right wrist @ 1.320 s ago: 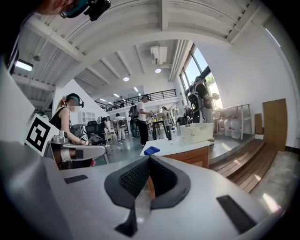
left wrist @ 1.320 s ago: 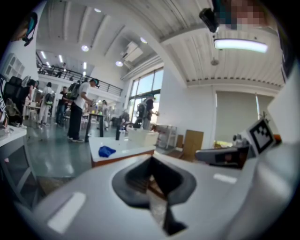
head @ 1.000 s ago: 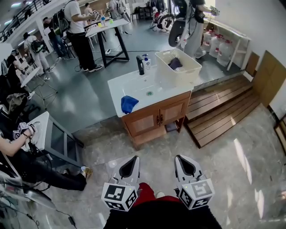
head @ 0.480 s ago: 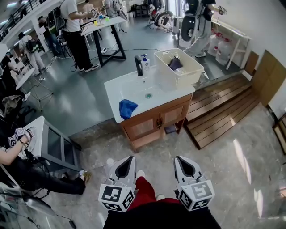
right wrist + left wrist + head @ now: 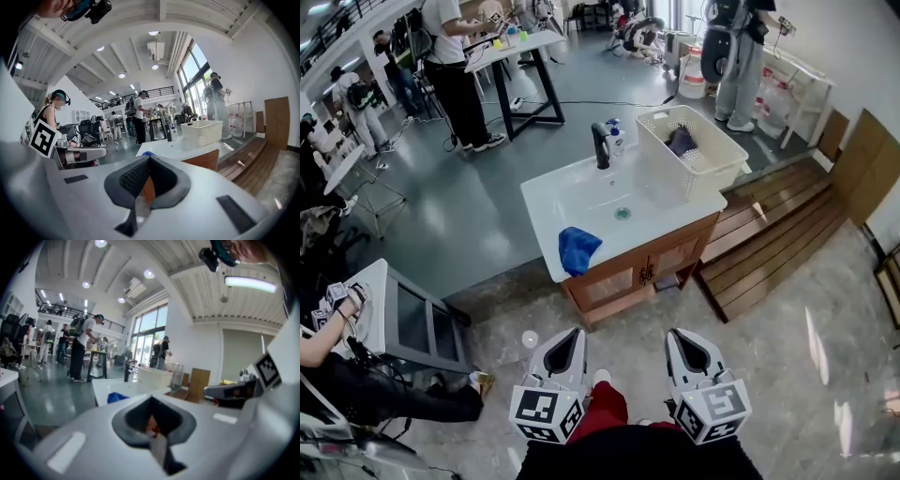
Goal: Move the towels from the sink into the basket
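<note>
A blue towel (image 5: 579, 249) lies bunched on the front left edge of the white sink (image 5: 581, 192), which tops a wooden cabinet. A dark towel (image 5: 681, 141) lies inside the white basket (image 5: 712, 164) on the sink's right end. A black faucet (image 5: 600, 145) stands at the back. My left gripper (image 5: 571, 336) and right gripper (image 5: 683, 336) hang low over the floor, well short of the cabinet, both shut and empty. The left gripper view shows the blue towel (image 5: 117, 397) beyond the shut left gripper (image 5: 152, 425). In the right gripper view the basket (image 5: 202, 132) stands past the right gripper (image 5: 143, 187).
Wooden steps (image 5: 769, 239) run right of the cabinet. A white desk (image 5: 408, 305) with a seated person stands at the left. A small white cup (image 5: 530, 338) sits on the floor by my left gripper. People stand at a table (image 5: 511, 52) behind the sink.
The sink cabinet has come closer and shifted slightly right in the head view. Both grippers keep their place and stay shut. A person at the back right has walked further right.
</note>
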### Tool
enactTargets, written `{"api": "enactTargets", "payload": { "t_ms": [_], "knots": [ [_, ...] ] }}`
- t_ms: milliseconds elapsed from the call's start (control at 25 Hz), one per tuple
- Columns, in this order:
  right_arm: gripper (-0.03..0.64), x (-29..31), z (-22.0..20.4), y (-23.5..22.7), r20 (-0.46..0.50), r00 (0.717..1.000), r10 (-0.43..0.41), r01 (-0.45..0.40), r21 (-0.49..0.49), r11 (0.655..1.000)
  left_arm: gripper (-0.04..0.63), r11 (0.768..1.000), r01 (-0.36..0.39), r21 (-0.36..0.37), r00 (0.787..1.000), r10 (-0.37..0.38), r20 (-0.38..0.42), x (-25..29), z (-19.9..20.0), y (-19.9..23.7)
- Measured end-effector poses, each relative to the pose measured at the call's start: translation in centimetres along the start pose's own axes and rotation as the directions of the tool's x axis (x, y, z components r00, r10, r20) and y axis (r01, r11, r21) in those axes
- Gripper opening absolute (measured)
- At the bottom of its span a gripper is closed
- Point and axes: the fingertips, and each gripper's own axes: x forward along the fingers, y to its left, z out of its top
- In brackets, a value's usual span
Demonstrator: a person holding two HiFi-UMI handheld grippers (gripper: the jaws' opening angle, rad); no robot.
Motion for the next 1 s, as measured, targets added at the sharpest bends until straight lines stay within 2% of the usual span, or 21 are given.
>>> {"api": "enactTargets", "payload": {
  "t_ms": [480, 800, 1000],
  "knots": [
    [0.008, 8.3, 2.2, -0.2, -0.021, 0.998, -0.064, 0.064, 0.025, 0.998, 0.006, 0.999, 0.047, 0.025, 0.997, -0.046, -0.064, 6.6, 1.6, 6.9],
    [0.008, 12.3, 2.7, -0.5, -0.036, 0.992, -0.12, 0.122, 0.031, 0.992, 0.008, 0.993, 0.109, 0.052, 0.989, -0.103, -0.102, 10.7, 2.1, 9.9],
    [0.008, 13.8, 2.7, -0.8, -0.046, 0.986, -0.158, 0.16, 0.041, 0.986, 0.032, 0.989, 0.137, 0.05, 0.982, -0.129, -0.138, 12.5, 1.7, 11.4]
  ]
}}
